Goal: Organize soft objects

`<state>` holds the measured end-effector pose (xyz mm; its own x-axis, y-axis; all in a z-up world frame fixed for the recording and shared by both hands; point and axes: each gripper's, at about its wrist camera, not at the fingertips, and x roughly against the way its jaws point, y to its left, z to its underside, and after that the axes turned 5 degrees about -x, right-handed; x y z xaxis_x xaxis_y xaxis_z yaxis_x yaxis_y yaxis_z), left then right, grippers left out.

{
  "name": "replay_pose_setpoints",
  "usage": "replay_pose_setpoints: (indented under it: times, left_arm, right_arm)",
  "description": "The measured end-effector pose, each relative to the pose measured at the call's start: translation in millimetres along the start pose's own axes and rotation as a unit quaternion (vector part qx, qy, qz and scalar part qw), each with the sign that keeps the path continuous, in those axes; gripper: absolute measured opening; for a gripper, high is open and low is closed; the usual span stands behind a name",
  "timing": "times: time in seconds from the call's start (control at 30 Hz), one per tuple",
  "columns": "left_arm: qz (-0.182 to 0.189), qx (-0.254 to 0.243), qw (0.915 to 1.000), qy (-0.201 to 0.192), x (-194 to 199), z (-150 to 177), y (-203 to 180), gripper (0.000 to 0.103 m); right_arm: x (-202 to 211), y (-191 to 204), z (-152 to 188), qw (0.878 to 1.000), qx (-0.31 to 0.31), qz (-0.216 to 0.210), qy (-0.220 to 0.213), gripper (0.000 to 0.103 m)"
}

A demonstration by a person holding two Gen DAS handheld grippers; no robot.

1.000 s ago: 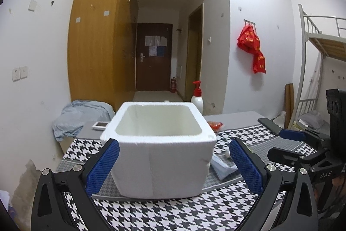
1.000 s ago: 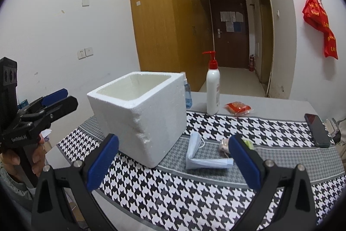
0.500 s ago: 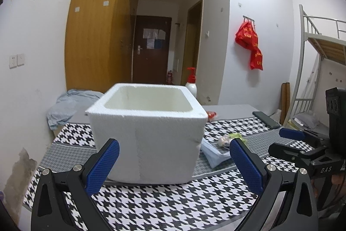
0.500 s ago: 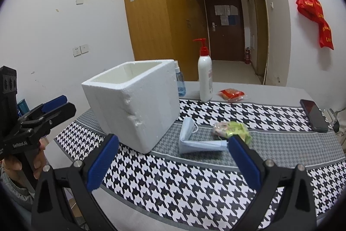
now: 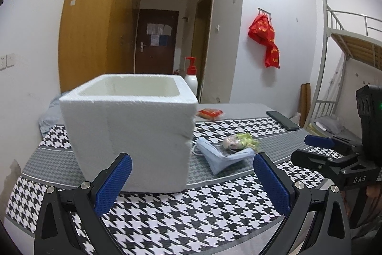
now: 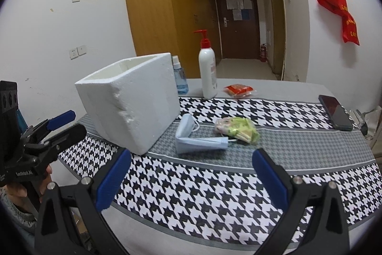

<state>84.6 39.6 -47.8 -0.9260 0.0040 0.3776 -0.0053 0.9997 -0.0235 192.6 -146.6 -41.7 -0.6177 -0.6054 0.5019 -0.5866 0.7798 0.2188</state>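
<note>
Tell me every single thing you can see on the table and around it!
foam box: 1, white, left on the houndstooth cloth, open top
face mask: 1, light blue, folded, right of the box
snack packet: 1, green and pink, beside the mask
red packet: 1, on the grey table behind
pump bottle: 1, white, red pump
spray bottle: 1, blue, behind the box
phone: 1, black, right edge
red bags: hanging on wall
left tongs: open, empty
right tongs: open, empty

Left gripper [image 5: 192, 179], right gripper [image 6: 191, 173]: black frames, blue ribbed pads, silver screws; "DAS" marking.
</note>
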Motion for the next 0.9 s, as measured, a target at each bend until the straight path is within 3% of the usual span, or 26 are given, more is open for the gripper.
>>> replay_pose_setpoints:
  times: [0.23, 0.73, 0.9]
  left_arm:
    - [0.002, -0.009, 0.9998, 0.018, -13, 6, -14, 0.102]
    - [0.050, -0.036, 0.9965, 0.056, -49, 5, -47, 0.102]
    - [0.052, -0.030, 0.9959, 0.069, -63, 3, -48, 0.102]
  right_arm:
    - [-1, -11, 5, 1.000, -0.007, 0.001, 0.005, 0.102]
    - [3, -46, 10, 0.999, -0.031, 0.019, 0.012, 0.102]
    - [0, -56, 11, 0.999, -0.037, 0.017, 0.016, 0.102]
